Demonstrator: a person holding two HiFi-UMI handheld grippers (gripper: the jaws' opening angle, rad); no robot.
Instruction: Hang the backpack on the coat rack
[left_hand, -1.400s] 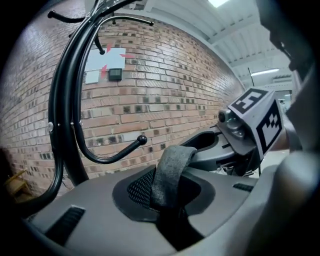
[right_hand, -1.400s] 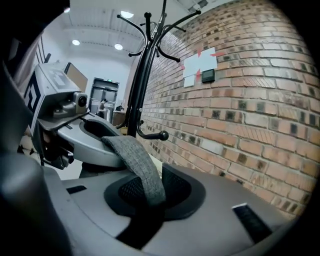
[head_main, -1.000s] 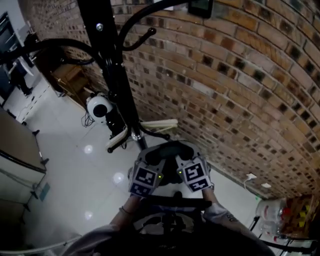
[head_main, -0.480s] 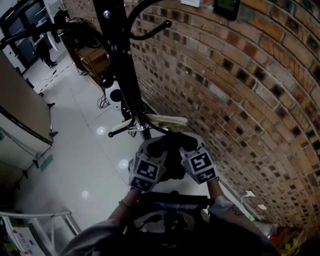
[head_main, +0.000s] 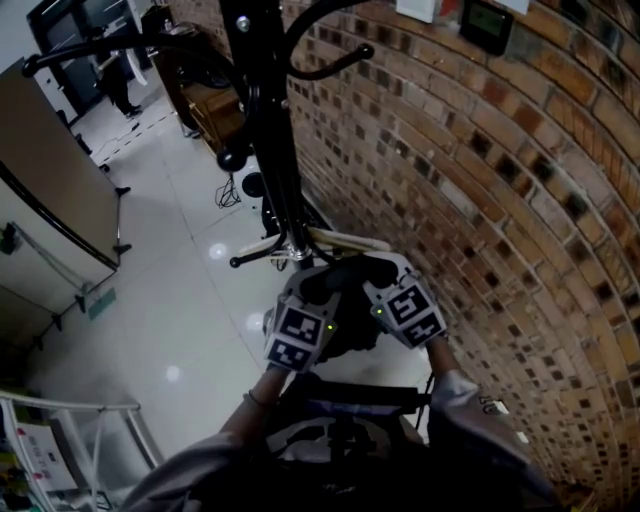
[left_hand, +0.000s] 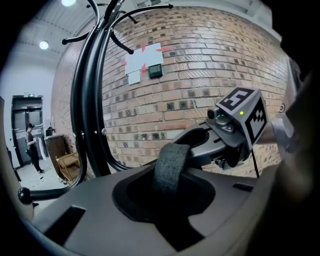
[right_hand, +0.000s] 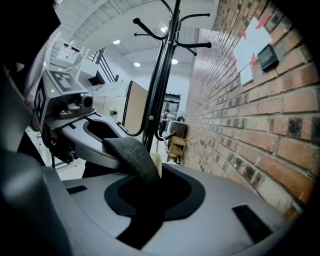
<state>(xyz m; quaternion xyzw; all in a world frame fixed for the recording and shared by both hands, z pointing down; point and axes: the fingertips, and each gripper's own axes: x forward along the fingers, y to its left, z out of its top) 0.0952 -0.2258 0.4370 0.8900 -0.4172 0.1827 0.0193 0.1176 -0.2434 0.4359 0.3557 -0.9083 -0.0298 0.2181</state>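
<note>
The black coat rack (head_main: 272, 150) stands just ahead, its curved hooks (head_main: 335, 68) reaching out overhead. Both grippers hold the backpack's dark grey handle strap (head_main: 343, 277) between them, close in front of the pole. My left gripper (head_main: 308, 298) is shut on one end of the strap (left_hand: 170, 162), and my right gripper (head_main: 385, 286) is shut on the other end (right_hand: 132, 155). The dark backpack (head_main: 340, 440) hangs below my hands, mostly hidden. In the left gripper view the right gripper (left_hand: 235, 127) shows beside the rack (left_hand: 90, 100). The right gripper view shows the left gripper (right_hand: 70, 115) and the rack (right_hand: 162, 75).
A brick wall (head_main: 480, 200) runs close along the right, with a small dark device (head_main: 488, 22) and paper taped to it. The rack's legs (head_main: 262, 256) spread over white tiled floor (head_main: 180, 300). A beige partition (head_main: 40, 170), a wooden chair (left_hand: 65, 162) and a distant person (left_hand: 32, 147) lie to the left.
Both grippers have moved slightly forward toward the rack pole with the strap and have turned. The view has swung, so the pole and wall sit nearer. Both grips are unchanged.
</note>
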